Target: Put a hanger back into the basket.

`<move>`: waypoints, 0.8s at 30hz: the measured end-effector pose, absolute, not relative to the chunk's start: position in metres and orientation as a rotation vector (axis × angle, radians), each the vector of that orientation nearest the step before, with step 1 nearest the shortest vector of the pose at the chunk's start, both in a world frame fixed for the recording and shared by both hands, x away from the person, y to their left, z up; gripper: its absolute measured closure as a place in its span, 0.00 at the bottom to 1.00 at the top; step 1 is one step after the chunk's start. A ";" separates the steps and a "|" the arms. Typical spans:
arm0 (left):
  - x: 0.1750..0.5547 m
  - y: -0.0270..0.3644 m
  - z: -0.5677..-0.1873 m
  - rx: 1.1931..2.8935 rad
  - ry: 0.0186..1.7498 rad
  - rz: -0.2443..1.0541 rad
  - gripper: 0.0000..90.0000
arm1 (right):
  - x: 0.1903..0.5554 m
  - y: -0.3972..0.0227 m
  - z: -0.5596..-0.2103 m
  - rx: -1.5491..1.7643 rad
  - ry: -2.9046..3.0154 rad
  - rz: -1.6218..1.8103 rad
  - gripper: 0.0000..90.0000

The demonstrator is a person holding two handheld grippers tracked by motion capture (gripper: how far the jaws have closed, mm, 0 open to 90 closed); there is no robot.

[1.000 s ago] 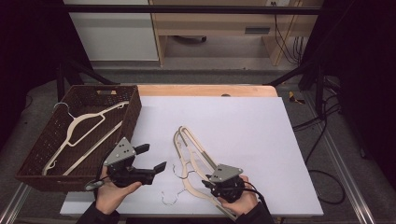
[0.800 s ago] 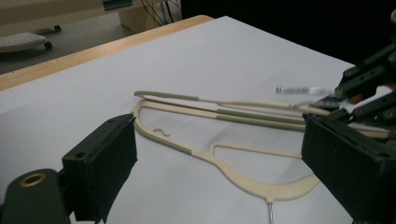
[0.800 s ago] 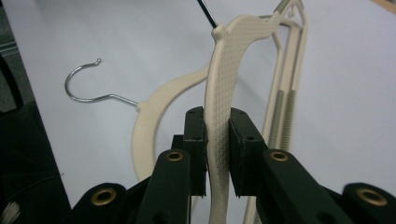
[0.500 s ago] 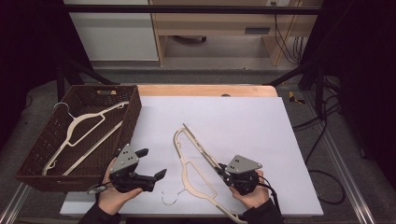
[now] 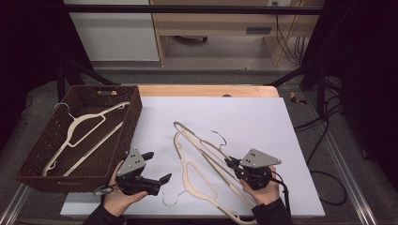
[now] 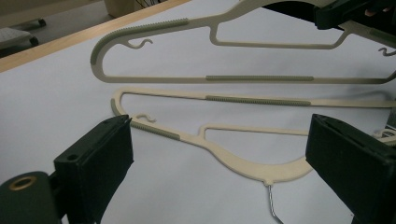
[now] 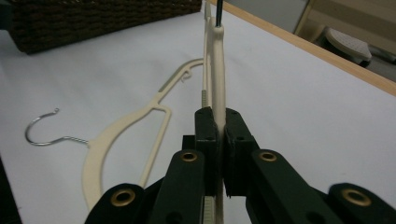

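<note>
Hangers lie on the white sheet (image 5: 263, 117) that covers the table: two cream ones, side by side near the person's edge. The right gripper (image 5: 233, 164) is clenched on the upper hanger (image 5: 206, 147); in the right gripper view its black jaws pinch the cream bar (image 7: 217, 70) edge-on, and the bar runs straight away from the camera, so its far end and dark hook stem are cut off at the top of that view. Its jaws have just been closing, with that bar between them. From above, the gripper's grey plate and the hand hide the exact spot of the grip.

The lower hanger (image 5: 197, 180) lies flat on the sheet with its wire hook (image 5: 171, 199) pointing toward the person; its lower end runs under the right forearm and off the bottom edge. The left gripper (image 5: 156, 166) is released, its jaws spread wide and holding nothing; in the left gripper view the lower hanger (image 6: 243, 163) lies on the sheet beyond them.

At the left stands a dark wicker basket (image 5: 133, 110) with a third hanger (image 5: 87, 126) inside, partly masked by the near wall.
</note>
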State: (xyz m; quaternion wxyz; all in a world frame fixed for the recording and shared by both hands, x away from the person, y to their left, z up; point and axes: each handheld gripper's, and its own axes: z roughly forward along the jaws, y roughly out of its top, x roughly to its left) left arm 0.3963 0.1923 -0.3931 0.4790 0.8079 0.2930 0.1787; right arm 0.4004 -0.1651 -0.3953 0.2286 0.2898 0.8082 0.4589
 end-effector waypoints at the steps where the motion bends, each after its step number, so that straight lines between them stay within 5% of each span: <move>1: 0.396 0.192 -0.392 1.967 0.712 0.438 0.08 | 0.399 -0.164 -0.391 0.780 2.251 1.298 0.97; 16: 0.389 0.182 -0.389 2.011 0.639 0.430 0.13 | 0.392 -0.128 -0.395 0.612 2.560 1.475 0.97; 24: 0.385 0.167 -0.394 2.089 0.550 0.376 0.38 | 0.390 -0.117 -0.400 0.572 2.623 1.517 0.97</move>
